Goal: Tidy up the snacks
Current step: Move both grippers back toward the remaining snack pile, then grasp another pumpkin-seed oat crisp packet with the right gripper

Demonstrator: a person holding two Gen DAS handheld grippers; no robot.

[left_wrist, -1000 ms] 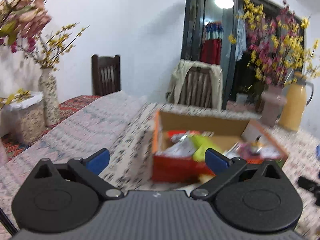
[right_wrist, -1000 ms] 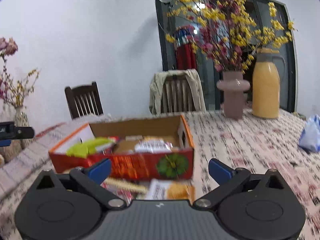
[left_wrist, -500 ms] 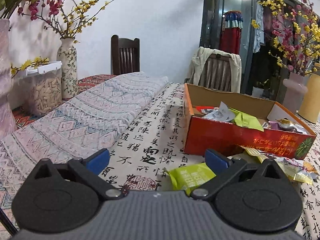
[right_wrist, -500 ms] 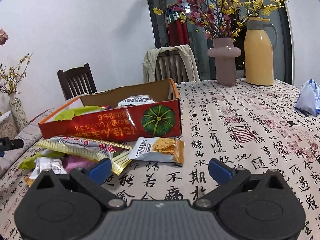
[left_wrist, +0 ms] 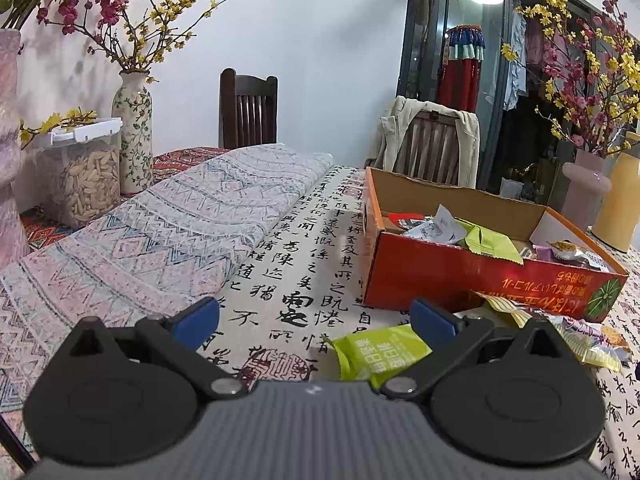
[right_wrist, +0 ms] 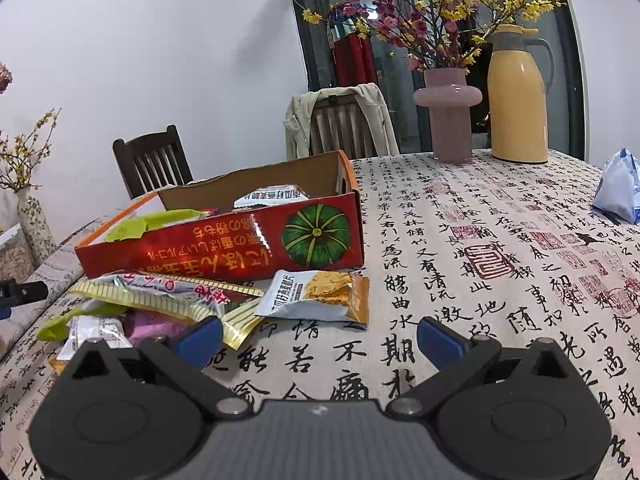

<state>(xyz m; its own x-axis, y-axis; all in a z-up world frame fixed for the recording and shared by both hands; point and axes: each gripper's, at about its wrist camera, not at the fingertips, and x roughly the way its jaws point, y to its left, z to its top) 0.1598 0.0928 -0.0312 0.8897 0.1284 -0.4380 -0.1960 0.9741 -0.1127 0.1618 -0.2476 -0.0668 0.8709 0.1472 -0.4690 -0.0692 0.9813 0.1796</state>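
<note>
A: Risk assessment?

B: The green snack packet lies flat on the worktop, just before the red box. A flat foil packet may slide or crumple if the left hand-held gripper closes at a shallow angle. The loose pile may shift against the orange-white packet.

A: Pose?

B: Both units are low and near level, aimed forward. The left and right hand-held gripper are released, jaws wide, holding nothing.

Calligraphy-print table: red box, loose packets, seemingly overlapping.
</note>
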